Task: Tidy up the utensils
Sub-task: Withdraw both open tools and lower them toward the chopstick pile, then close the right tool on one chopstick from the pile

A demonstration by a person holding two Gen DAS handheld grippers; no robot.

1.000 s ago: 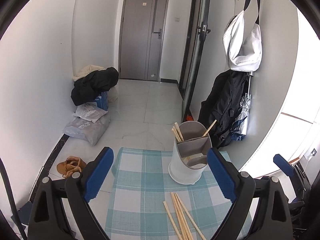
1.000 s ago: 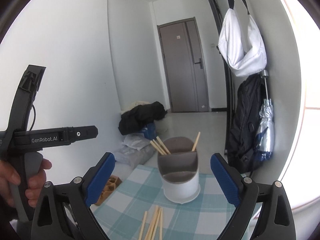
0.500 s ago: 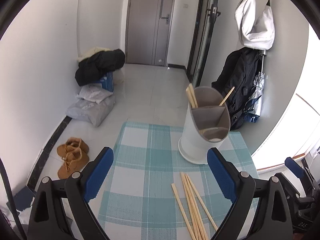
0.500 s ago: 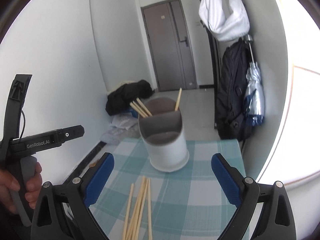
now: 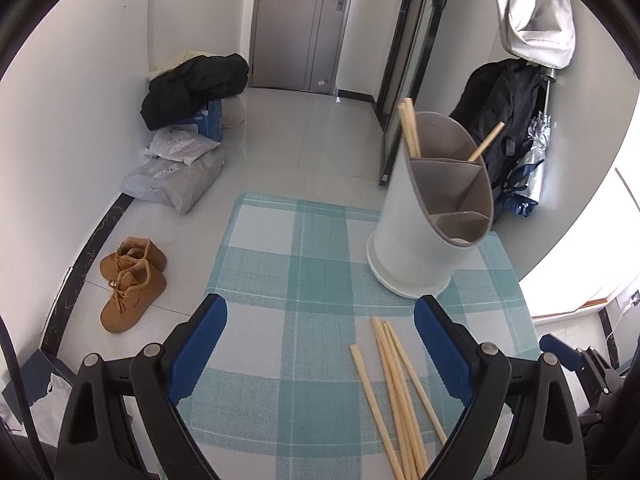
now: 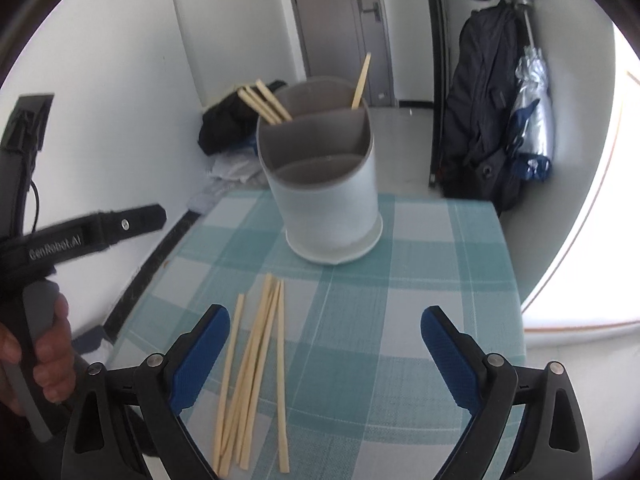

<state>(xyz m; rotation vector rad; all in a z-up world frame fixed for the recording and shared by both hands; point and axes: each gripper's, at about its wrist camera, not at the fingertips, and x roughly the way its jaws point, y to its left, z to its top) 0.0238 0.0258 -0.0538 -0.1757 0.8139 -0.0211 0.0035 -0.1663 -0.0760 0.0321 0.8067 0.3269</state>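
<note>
A white utensil holder with grey compartments stands at the far side of a teal checked tablecloth. A few wooden chopsticks lean in its rear compartments. Several loose chopsticks lie flat on the cloth nearer me. My left gripper hangs open above the cloth, the loose sticks near its right finger. My right gripper is wide, its jaws closing slightly, with nothing between them; the sticks lie by its left finger.
Brown boots, grey bags and a dark coat sit on the floor left of the table. A black backpack and a folded umbrella hang on the right wall. A hand holds the other gripper's handle at the left of the right wrist view.
Both grippers have sunk toward the table and tilted downward. The holder and loose chopsticks now appear larger and closer. Nothing on the table has moved.
</note>
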